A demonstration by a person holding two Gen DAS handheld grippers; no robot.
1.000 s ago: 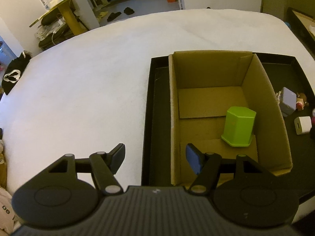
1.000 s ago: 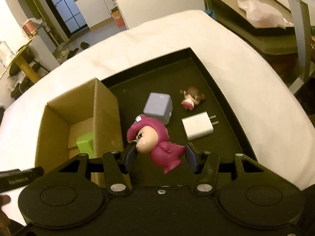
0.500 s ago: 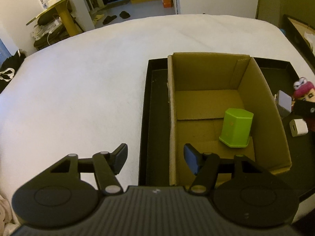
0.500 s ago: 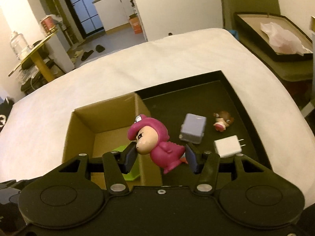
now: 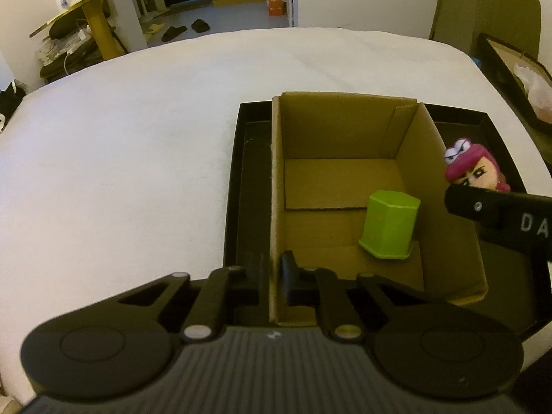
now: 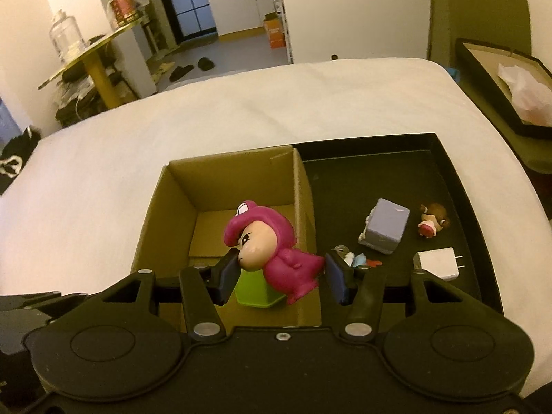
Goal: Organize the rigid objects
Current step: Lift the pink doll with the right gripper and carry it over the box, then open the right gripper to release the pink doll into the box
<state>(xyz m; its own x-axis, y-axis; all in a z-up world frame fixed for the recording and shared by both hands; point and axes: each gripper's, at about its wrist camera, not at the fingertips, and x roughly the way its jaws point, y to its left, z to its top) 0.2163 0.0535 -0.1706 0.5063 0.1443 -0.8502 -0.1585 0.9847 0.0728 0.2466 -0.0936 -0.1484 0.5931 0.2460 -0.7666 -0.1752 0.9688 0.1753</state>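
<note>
My right gripper (image 6: 281, 276) is shut on a pink hooded figurine (image 6: 272, 248) and holds it above the right wall of an open cardboard box (image 6: 172, 207); the figurine also shows in the left wrist view (image 5: 472, 169). My left gripper (image 5: 274, 276) is shut on the box's left wall (image 5: 276, 189). A green hexagonal container (image 5: 391, 229) stands inside the box. The box sits in a black tray (image 6: 459, 179).
In the tray right of the box lie a lilac cube (image 6: 384, 229), a small brown-haired figurine (image 6: 433, 222), a white charger plug (image 6: 438, 264) and small bits (image 6: 358, 260). The tray rests on a white bed (image 5: 138, 138). Another dark tray (image 6: 503, 79) stands at the far right.
My left gripper has closed on the box's left wall. My right gripper has carried the pink figurine left, from over the tray to over the box.
</note>
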